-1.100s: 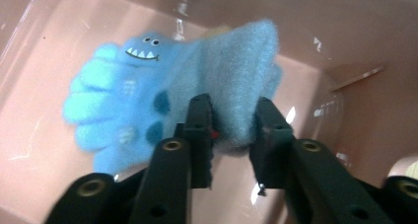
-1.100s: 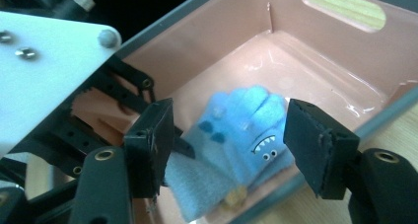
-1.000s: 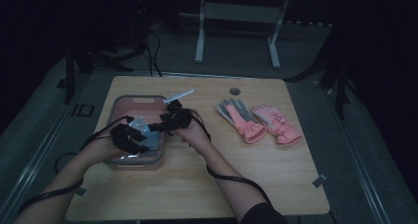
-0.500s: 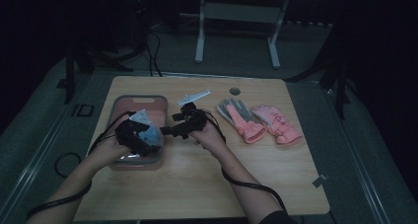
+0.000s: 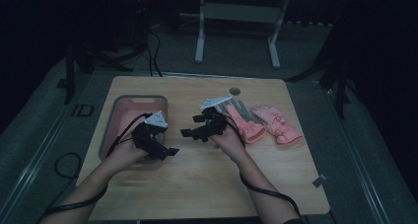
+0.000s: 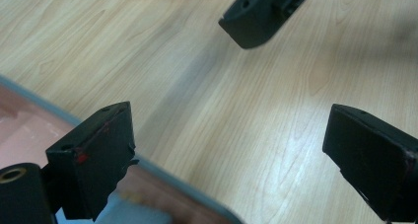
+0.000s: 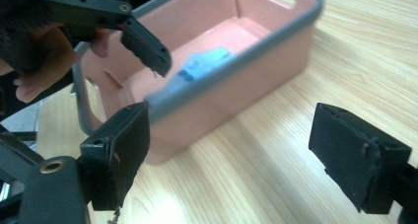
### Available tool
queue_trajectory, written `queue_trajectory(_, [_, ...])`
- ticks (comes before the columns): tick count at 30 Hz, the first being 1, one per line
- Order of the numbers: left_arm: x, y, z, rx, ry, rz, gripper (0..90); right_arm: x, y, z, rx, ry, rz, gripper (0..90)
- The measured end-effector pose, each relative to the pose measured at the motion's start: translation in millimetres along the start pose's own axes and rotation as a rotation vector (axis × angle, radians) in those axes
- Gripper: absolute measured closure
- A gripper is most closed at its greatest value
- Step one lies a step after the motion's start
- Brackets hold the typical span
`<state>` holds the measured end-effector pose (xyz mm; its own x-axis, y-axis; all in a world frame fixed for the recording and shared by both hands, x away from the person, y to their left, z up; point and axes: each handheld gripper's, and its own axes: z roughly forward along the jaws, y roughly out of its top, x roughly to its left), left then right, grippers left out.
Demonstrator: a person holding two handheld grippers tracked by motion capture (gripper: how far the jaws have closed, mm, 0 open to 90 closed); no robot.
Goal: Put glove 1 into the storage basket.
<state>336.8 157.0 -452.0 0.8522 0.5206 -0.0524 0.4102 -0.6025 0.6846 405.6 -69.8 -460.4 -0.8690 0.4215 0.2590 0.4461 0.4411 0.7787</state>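
Observation:
A pink bin (image 5: 125, 116) with a grey rim stands on the left of the wooden table. A blue cloth-like thing (image 7: 204, 61) lies on its floor. My left gripper (image 5: 170, 151) hovers at the bin's near right corner. Its jaws have just been opening, and in the left gripper view (image 6: 231, 155) they stand wide with bare wood between them. My right gripper (image 5: 192, 127) is over the table's middle and points at the bin (image 7: 236, 95). Its jaws (image 7: 231, 155) have also just been opening and hold nothing.
Two pink gloves (image 5: 276, 125) and a grey one (image 5: 232, 107) lie on the table to the right of my right hand. A small round thing (image 5: 234, 91) sits near the far edge. Bare wood stretches along the near half of the table (image 5: 207, 184).
Both grippers have pulled back from over the bin: the right one moved right to the table's middle, the left one toward the bin's near right corner. The blue thing stayed in the bin.

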Motion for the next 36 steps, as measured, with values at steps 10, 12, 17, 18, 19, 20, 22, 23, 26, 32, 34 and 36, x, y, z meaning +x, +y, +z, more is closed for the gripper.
queue_trajectory(10, [-20.8,9.6,22.3,0.027,-0.059,0.047,6.0,-15.5,-31.5,-26.8,0.039,-0.023,-0.015,16.3])
queue_trajectory(12, [-25.7,10.6,26.2,0.032,-0.083,0.043,6.0,-18.3,-36.5,-31.9,0.054,-0.019,-0.005,16.3])
queue_trajectory(17, [-44.4,11.4,38.4,0.055,-0.094,0.081,1.3,-23.1,-51.1,-44.1,0.046,-0.047,-0.007,15.6])
queue_trajectory(18, [-47.8,10.9,41.6,0.061,-0.09,0.098,1.3,-24.5,-54.3,-46.2,0.047,-0.055,-0.006,15.5])
queue_trajectory(19, [-51.3,9.8,45.2,0.058,-0.079,0.111,1.3,-26.2,-57.5,-48.2,0.047,-0.06,0.003,15.4])
queue_trajectory(20, [-54.1,8.4,48.9,0.059,-0.074,0.119,1.3,-27.7,-60.7,-50.4,0.044,-0.064,0.01,14.2])
queue_trajectory(22, [-58.7,5.3,56.6,0.063,-0.079,0.128,1.3,-30.8,-66.3,-54.2,0.04,-0.079,0.039,14.1])
queue_trajectory(23, [-60.3,3.6,60.8,0.072,-0.083,0.131,1.3,-32.3,-68.9,-56.1,0.031,-0.089,0.046,14.0])
queue_trajectory(26, [-62.8,-2.3,72.7,0.094,-0.081,0.138,1.4,-35.4,-75.6,-60.2,0.02,-0.096,0.069,13.9])
queue_trajectory(32, [-74.2,-12.9,90.9,0.131,-0.098,0.16,1.4,-39.0,-89.5,-64.9,0.035,-0.129,0.051,15.7])
queue_trajectory(34, [-80.9,-16.1,95.4,0.136,-0.095,0.177,1.4,-41.5,-95.0,-68.8,0.026,-0.136,0.057,20.2])
queue_trajectory(36, [-84.9,-19.4,98.8,0.138,-0.1,0.185,1.4,-42.4,-100.7,-74.1,0.024,-0.151,0.049,23.9])
